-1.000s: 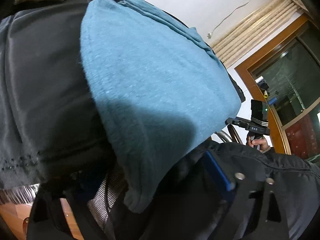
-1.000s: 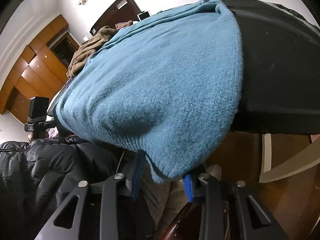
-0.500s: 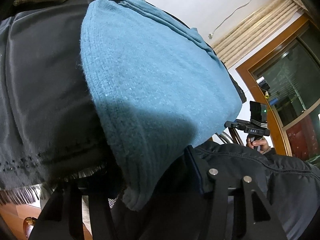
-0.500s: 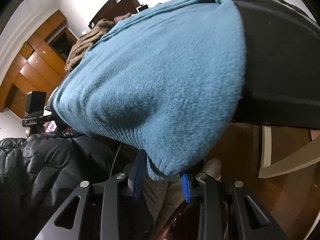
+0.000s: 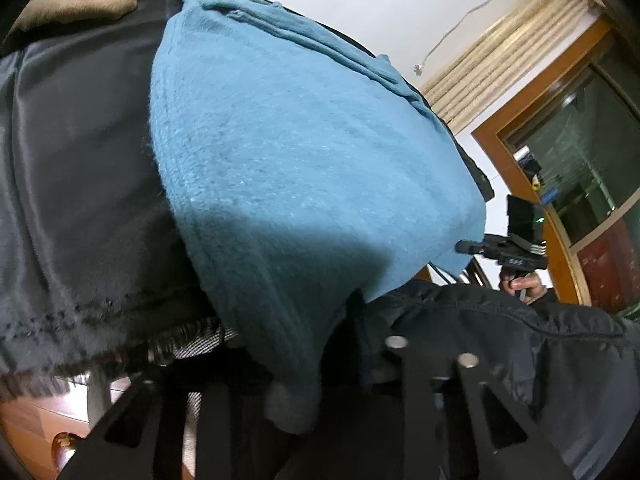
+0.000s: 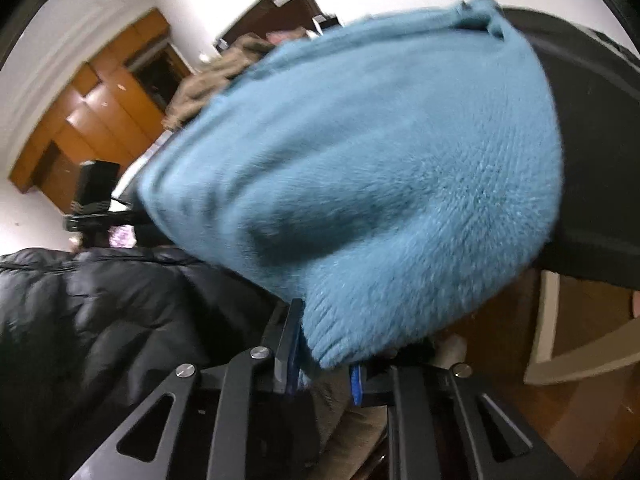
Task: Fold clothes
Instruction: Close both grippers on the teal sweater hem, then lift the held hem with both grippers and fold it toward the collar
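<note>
The blue sweater (image 5: pixel 304 168), draped over dark cloth (image 5: pixel 80 184), is clamped at its near corners by the left gripper (image 5: pixel 296 396) and right gripper (image 6: pixel 324 360). A fold is judged underway; an even joint lift is called for.

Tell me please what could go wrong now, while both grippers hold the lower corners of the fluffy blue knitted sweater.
1. The right gripper pinches only a small corner tip of the fluffy blue knitted sweater; a pull may slip it out.
2. The sweater lies on a black cloth; lifting may drag that cloth along.
3. The left gripper sits close to the person's black padded jacket, which could get caught.
</note>
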Motion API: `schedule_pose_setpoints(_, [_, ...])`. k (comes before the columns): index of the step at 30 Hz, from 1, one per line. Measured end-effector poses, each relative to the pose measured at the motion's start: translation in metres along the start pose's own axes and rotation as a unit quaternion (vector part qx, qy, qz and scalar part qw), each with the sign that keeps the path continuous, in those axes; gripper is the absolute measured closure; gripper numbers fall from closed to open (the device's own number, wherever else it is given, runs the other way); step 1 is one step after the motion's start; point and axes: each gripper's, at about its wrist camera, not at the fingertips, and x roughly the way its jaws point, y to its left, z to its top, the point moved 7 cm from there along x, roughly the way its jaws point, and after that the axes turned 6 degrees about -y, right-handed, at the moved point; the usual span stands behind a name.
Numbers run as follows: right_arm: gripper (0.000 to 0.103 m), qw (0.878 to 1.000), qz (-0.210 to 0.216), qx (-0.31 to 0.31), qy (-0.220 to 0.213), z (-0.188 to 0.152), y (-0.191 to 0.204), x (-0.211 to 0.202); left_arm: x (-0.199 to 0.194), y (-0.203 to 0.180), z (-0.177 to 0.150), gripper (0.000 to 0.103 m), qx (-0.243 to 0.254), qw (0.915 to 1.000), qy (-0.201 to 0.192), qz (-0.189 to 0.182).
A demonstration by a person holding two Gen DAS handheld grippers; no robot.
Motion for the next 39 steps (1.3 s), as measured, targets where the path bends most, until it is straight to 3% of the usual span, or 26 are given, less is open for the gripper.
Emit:
schedule_pose_setpoints(1, [0.082, 1.000, 0.015, -0.007, -0.014, 0.002, 0.005, -0.007, -0.003, -0.002, 0.000, 0.086, 0.003, 1.0000, -0.002, 0.002])
schedule_pose_setpoints(5, [0.082, 0.994, 0.068, -0.038, -0.077, 0.015, 0.027, -0.035, -0.015, -0.011, 0.004, 0.089, 0.013, 0.9998, -0.013, 0.005])
schedule_pose_setpoints(14, [0.082, 0.991, 0.067, -0.056, -0.100, 0.036, 0.044, -0.042, -0.042, -0.025, 0.024, 0.092, 0.009, 0.9983, -0.052, -0.026])
schedule_pose_setpoints(22, [0.082, 0.979, 0.095, -0.053, -0.175, 0.071, 0.063, -0.069, -0.065, -0.039, 0.049, 0.092, 0.017, 0.9945, -0.098, -0.034])
schedule_pose_setpoints(27, [0.082, 0.972, 0.107, -0.040, -0.206, 0.094, 0.063, -0.077, -0.084, -0.039, 0.080, 0.092, -0.006, 0.9887, -0.142, -0.046])
schedule_pose_setpoints(33, [0.082, 0.968, 0.070, -0.041, -0.237, 0.121, 0.053, -0.092, -0.099, -0.035, 0.121, 0.092, -0.011, 0.9828, -0.180, -0.040])
schedule_pose_setpoints(39, [0.082, 0.965, -0.029, -0.077, -0.249, 0.143, 0.050, -0.095, -0.108, -0.024, 0.154, 0.092, -0.023, 0.9777, -0.206, -0.034])
